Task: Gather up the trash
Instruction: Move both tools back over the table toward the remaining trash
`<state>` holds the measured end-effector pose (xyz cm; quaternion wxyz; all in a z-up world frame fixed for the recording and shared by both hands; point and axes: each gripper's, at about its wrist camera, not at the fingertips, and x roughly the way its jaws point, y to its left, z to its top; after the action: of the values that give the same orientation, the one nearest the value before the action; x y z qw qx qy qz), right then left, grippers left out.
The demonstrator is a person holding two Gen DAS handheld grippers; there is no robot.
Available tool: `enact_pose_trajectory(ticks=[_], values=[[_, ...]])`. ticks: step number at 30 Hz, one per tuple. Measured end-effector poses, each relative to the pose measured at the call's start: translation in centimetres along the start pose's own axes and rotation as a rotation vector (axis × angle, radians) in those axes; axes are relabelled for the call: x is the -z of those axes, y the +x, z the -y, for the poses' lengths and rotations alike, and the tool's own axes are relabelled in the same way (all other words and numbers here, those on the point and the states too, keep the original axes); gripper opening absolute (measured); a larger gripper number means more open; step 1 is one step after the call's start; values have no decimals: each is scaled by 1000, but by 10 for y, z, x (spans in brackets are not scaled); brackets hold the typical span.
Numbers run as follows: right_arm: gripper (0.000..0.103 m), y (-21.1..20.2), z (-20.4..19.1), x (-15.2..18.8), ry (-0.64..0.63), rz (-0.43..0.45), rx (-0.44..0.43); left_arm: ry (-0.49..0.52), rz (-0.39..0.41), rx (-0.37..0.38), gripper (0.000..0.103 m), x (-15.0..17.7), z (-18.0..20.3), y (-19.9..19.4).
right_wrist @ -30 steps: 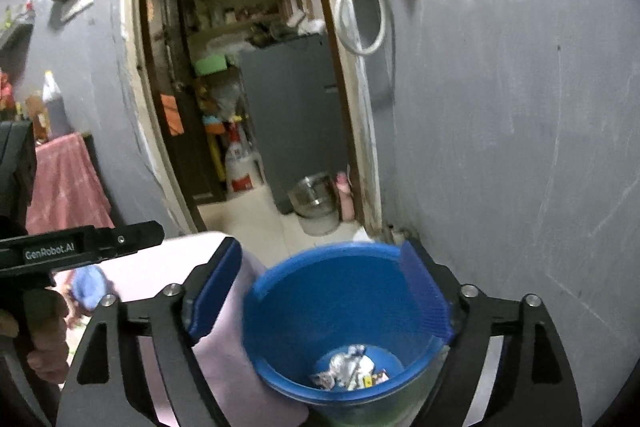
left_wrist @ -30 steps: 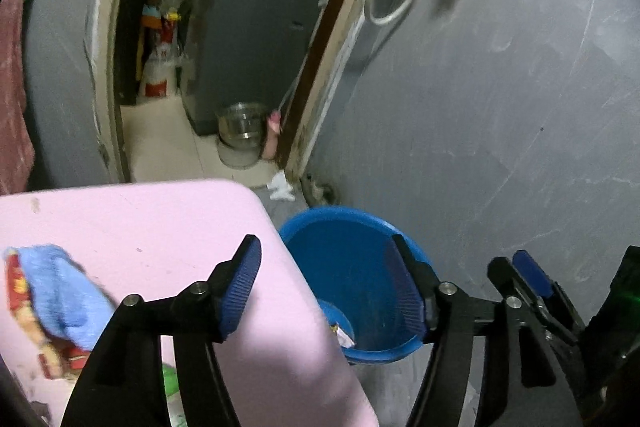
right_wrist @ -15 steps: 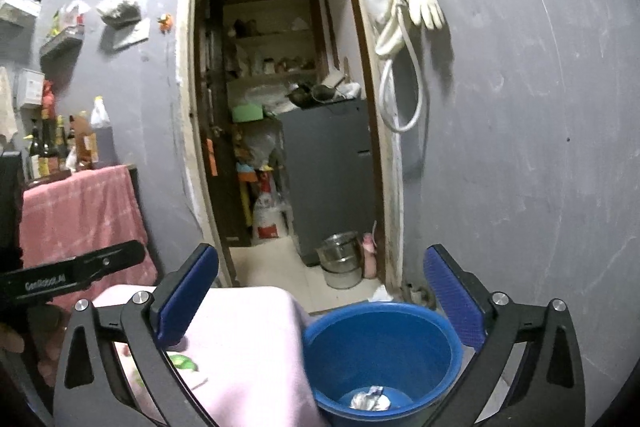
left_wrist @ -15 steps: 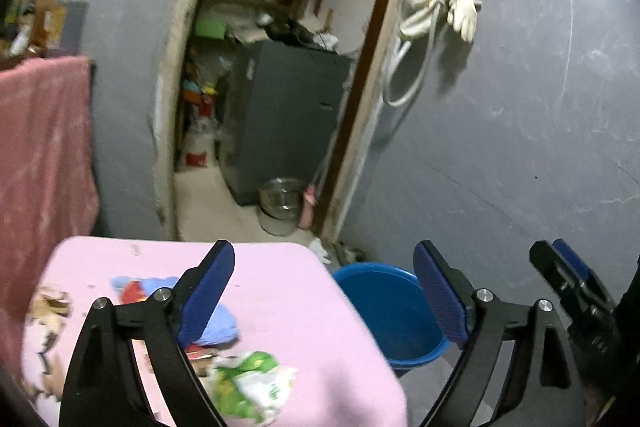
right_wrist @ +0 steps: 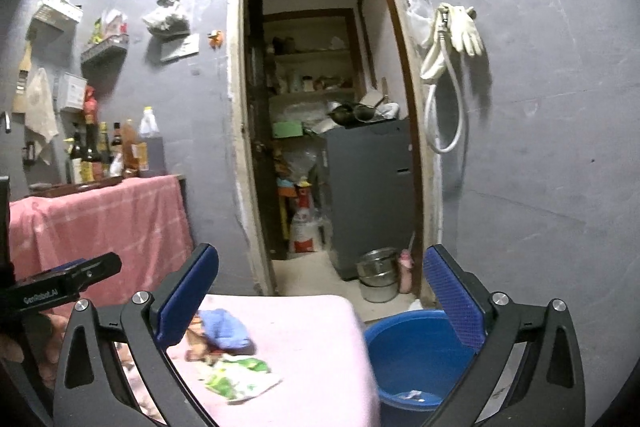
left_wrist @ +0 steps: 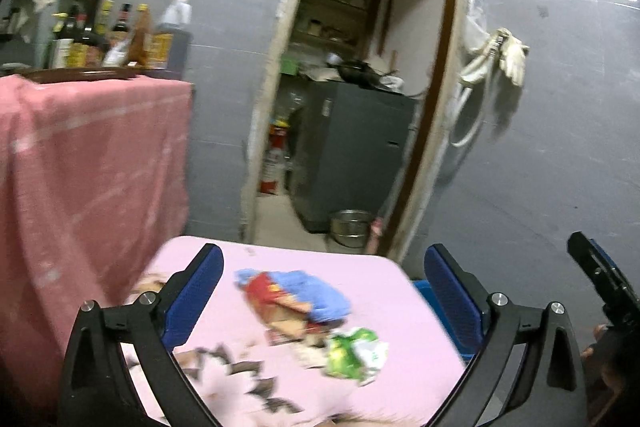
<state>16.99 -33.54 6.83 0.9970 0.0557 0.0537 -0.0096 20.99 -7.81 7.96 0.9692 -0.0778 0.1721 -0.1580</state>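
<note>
A pink table point(left_wrist: 384, 275) point(right_wrist: 304, 319) carries a green and white wrapper point(left_wrist: 354, 349) point(right_wrist: 236, 377), a blue cloth point(left_wrist: 320, 291) point(right_wrist: 224, 327) over red packaging point(left_wrist: 272, 297), and dark scraps point(left_wrist: 240, 367). A blue bucket point(right_wrist: 420, 355) stands on the floor right of the table, with bits of trash in its bottom point(right_wrist: 408, 395). My left gripper point(left_wrist: 324, 295) is open and empty, held above the table. My right gripper point(right_wrist: 320, 295) is open and empty, above the table's right edge and the bucket.
A counter draped in pink cloth point(left_wrist: 88, 163) point(right_wrist: 100, 215) with bottles point(left_wrist: 108, 35) stands at the left. An open doorway point(right_wrist: 320, 131) leads to a grey cabinet point(right_wrist: 372, 195) and a metal pot point(right_wrist: 376, 271). White gloves and a hose point(right_wrist: 452, 39) hang on the grey wall.
Both grippers have lifted and pulled back from the bucket and swung left towards the table. More of the table and its trash is now in view. Both stay open and empty.
</note>
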Motion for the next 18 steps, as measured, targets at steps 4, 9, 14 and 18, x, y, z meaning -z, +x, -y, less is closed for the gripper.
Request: enact_pose_trajectory(ticks=[4,9,14,18], values=[[103,-2,-17,4,-3,1,-44,-4,8,-67,99,7,-26,-16],[103,1,-37,9,-9,-8,-90,-11,10,-133,99,20,-49,-27],[103,8,-54,19,-19,-37,-127,-10,-9,-183,99,36,-69,-33],[103,18,-65,28,-22,-67,-147,-20,-30,-211,99,44,-84,-31]])
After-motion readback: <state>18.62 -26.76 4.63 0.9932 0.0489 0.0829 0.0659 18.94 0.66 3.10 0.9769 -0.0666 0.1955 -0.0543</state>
